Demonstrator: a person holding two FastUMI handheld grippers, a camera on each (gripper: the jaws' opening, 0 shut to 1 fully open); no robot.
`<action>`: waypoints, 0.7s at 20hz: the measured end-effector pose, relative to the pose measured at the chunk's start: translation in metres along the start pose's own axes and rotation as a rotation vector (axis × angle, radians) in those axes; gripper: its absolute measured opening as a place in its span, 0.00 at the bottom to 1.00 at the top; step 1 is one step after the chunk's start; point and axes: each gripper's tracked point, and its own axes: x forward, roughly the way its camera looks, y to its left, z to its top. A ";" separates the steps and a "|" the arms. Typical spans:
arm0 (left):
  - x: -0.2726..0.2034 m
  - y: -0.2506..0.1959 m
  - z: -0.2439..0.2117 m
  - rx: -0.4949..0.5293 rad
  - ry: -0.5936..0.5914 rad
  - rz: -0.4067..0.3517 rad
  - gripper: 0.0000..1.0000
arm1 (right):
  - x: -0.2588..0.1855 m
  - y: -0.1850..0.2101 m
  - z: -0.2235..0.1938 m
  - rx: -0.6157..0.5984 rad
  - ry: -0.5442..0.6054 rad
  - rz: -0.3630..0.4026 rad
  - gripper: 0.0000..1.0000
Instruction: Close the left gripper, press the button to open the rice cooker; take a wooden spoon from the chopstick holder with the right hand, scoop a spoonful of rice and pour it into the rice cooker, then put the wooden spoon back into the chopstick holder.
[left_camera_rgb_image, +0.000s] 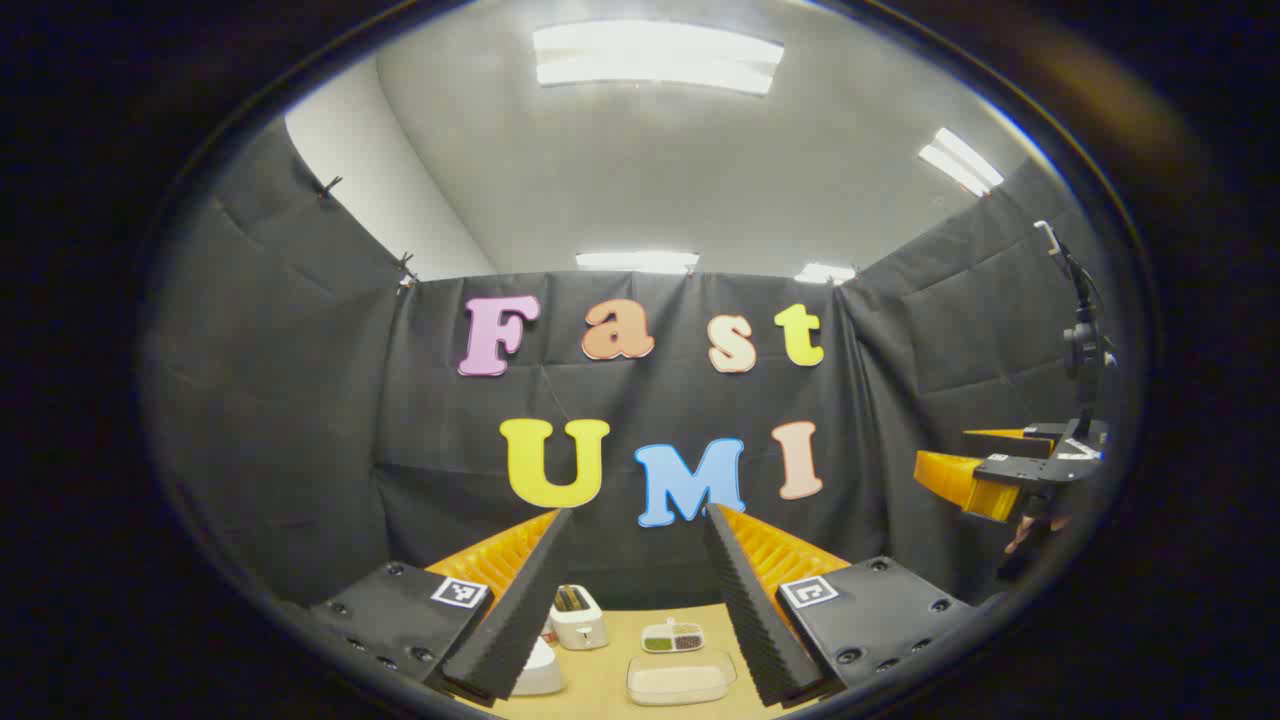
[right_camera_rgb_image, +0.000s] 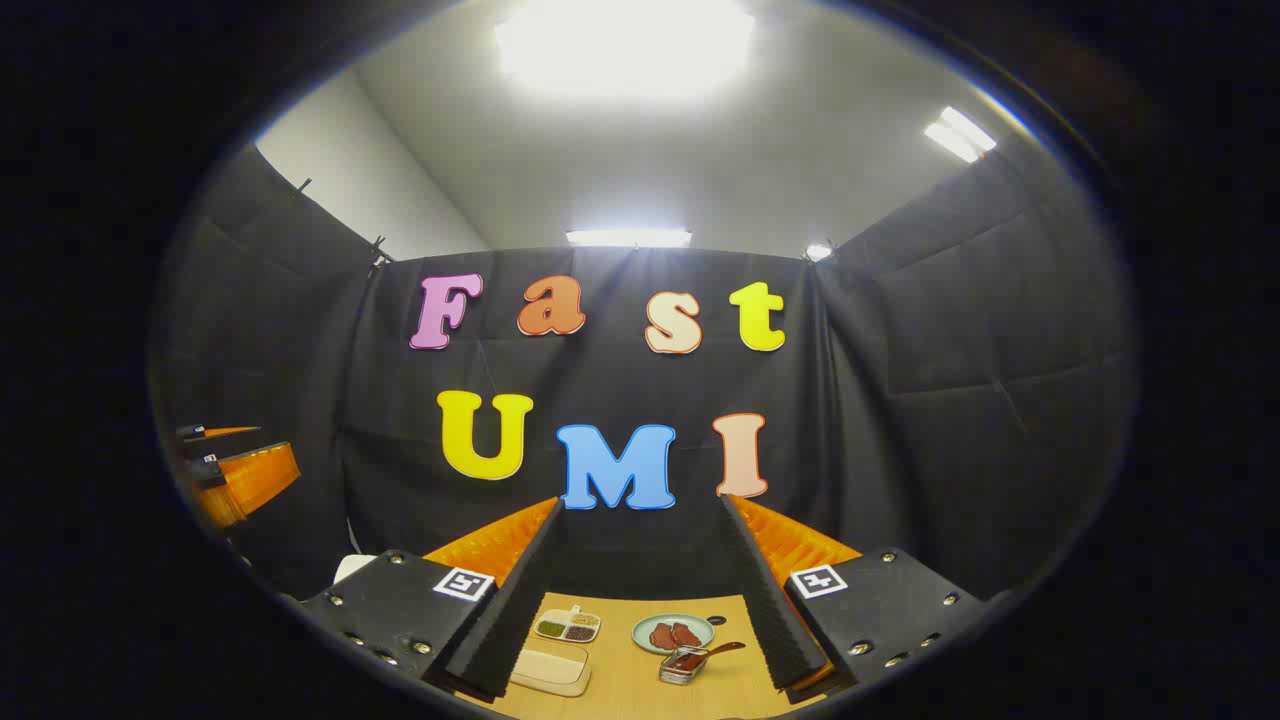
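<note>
Both tools, left tool (left_camera_rgb_image: 632, 600) and right tool (right_camera_rgb_image: 635, 590), hang wide open, empty, above the counter (left_camera_rgb_image: 610, 680); nothing's started, so next we close the left one.

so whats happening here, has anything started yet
Nothing is being handled yet. A person holds two grippers up, facing the booth's black cloth wall. The left gripper and the right gripper are both open and hold nothing. Far below on the light wooden table sit a white toaster, a clear rectangular container of white rice, a small divided dish of grains and a pale green plate with brown pieces.
</note>
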 end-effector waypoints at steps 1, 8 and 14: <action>-0.002 -0.001 -0.001 -0.001 0.003 0.005 0.87 | -0.001 -0.001 -0.001 0.002 -0.001 0.004 0.92; -0.016 -0.006 0.003 0.021 0.013 0.049 0.86 | -0.007 -0.014 -0.001 0.020 0.003 0.027 0.92; -0.026 -0.012 -0.003 0.025 0.033 0.090 0.86 | -0.010 -0.024 -0.005 0.024 0.011 0.054 0.92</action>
